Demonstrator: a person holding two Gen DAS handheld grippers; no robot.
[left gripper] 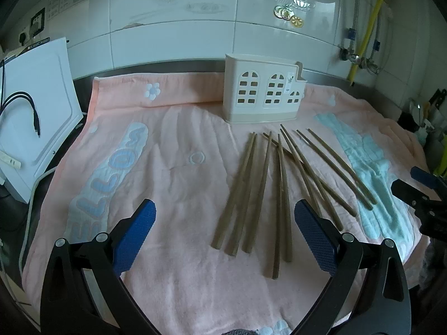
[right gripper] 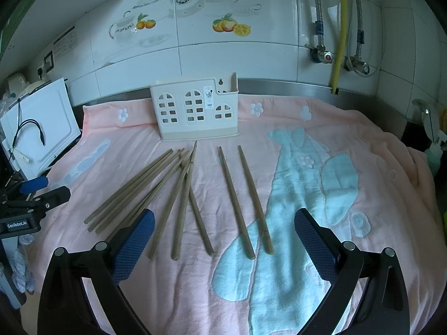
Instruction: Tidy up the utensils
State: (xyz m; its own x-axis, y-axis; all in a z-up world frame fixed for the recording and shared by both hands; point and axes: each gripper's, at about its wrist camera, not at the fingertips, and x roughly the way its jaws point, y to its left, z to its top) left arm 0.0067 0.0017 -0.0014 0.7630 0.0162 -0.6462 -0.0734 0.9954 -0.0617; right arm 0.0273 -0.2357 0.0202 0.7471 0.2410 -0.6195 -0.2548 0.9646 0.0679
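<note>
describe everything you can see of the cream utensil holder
The utensil holder is a cream box, apparently plastic, with a slightly darker base band. Its front has three arched window-style cutouts, the rightmost shorter, and a small white label. A taller back tab has a keyhole hanging slot. It stands upright on the pink towel near the wall, behind the chopsticks, untouched.

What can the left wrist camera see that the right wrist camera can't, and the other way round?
Only the left wrist view shows the right gripper, entering at its right edge. Only the right wrist view shows the left gripper at its left edge, and the hanging hole in the holder's back wall. Both show the cream utensil holder, empty as far as visible, the wooden chopsticks loose on the pink towel, and the white board with black cable.
</note>
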